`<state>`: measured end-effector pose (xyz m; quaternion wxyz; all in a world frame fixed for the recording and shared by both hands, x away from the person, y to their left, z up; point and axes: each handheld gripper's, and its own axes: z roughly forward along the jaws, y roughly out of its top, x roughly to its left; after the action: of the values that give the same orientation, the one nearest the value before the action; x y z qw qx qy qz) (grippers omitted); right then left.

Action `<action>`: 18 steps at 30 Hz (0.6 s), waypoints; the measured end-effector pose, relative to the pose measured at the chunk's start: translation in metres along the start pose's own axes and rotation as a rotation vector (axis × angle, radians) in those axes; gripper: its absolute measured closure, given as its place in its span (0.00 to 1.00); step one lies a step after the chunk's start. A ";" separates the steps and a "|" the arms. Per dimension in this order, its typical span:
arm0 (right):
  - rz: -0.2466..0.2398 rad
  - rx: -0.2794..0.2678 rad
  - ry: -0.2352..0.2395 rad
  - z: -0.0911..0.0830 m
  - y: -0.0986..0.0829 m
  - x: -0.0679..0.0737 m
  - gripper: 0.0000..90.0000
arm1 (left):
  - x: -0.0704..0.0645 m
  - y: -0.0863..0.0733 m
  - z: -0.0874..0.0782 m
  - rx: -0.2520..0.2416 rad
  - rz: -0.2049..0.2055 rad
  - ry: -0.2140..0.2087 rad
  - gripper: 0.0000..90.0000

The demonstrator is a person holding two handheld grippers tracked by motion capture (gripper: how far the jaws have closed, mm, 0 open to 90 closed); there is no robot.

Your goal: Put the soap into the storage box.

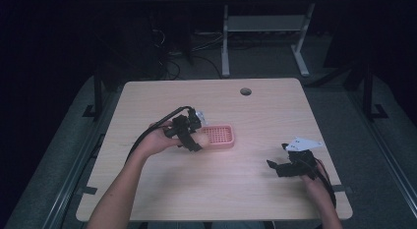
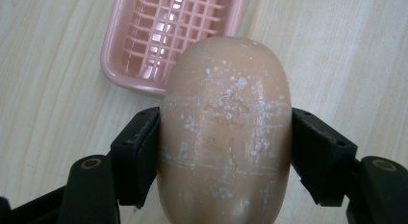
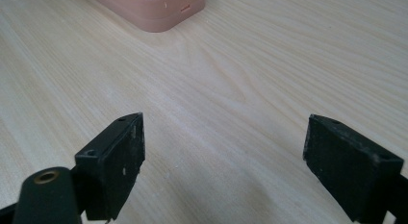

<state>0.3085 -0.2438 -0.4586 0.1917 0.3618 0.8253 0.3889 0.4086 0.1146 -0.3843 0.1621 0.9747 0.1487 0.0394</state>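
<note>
My left hand-held gripper [image 2: 226,152] is clamped on a smooth, beige oval bar of soap [image 2: 226,132], one black jaw pressed against each long side, and the bar is flecked and scored with white marks. From the high view I hold it lifted off the wooden worktop [image 1: 211,189], at the near-left end of the pink plastic soap dish with the gridded bottom [image 1: 220,136]. In the left gripper view the dish sits just beyond the bar's far end, and its grid is bare.

I judge the pickup as done and the placing as what is left: the bar has to travel over the rim, go down onto the grid, and be let go.

My right hand-held gripper [image 3: 223,161] rests at the near right of the worktop, jaws wide apart with nothing between them, well apart from the dish.

By count: one bar of soap, one dish, two grippers.
</note>
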 end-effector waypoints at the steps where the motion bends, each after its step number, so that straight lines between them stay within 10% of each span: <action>1: 0.000 0.000 0.000 0.000 0.000 0.000 0.15 | 0.001 0.001 0.000 0.003 0.004 -0.001 0.35; 18: 0.013 -0.007 -0.001 0.000 0.000 -0.001 0.15 | 0.014 0.015 0.010 0.012 -0.005 -0.004 0.35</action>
<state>0.3087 -0.2445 -0.4589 0.1907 0.3668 0.8215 0.3928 0.4274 0.1024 -0.3881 0.1568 0.9753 0.1512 0.0360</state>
